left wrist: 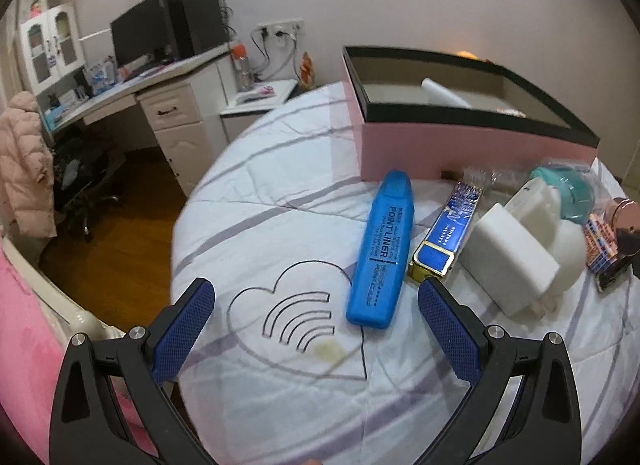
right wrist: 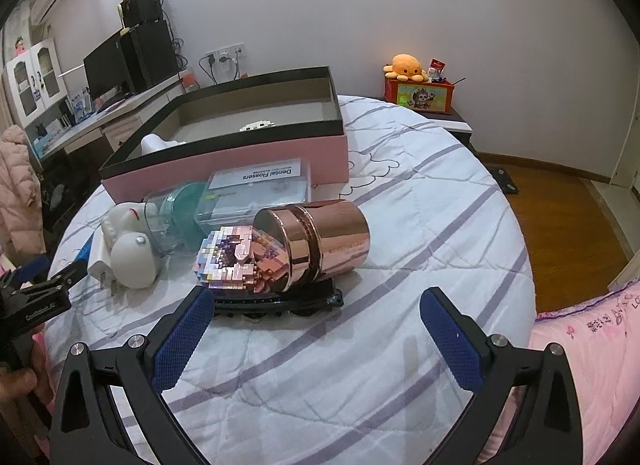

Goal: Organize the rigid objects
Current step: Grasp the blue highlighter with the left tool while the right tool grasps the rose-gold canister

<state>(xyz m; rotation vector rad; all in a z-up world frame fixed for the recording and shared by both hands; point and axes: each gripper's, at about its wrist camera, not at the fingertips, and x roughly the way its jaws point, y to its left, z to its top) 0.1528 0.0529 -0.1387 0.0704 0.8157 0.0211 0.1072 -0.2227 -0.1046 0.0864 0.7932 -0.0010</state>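
A blue highlighter (left wrist: 382, 251) lies on the white striped bedspread just ahead of my open left gripper (left wrist: 316, 305). Right of it lie a blue and gold box (left wrist: 444, 241), a white charger block (left wrist: 506, 257) and a white figurine (left wrist: 560, 233). A pink box with a black rim (left wrist: 460, 145) stands open behind them. In the right wrist view a rose-gold tin (right wrist: 320, 239) lies on its side on a black flat object (right wrist: 280, 299), beside a pixel-block figure (right wrist: 230, 259). My right gripper (right wrist: 316, 325) hangs open just in front of the tin, holding nothing.
A clear dental flossers case (right wrist: 260, 189) and a teal container (right wrist: 182, 209) lie against the pink box (right wrist: 224, 161). A desk with a monitor (left wrist: 140, 37) stands left of the bed. A nightstand with an orange plush (right wrist: 404, 67) sits at the back right. Wooden floor (right wrist: 560, 217) borders the bed.
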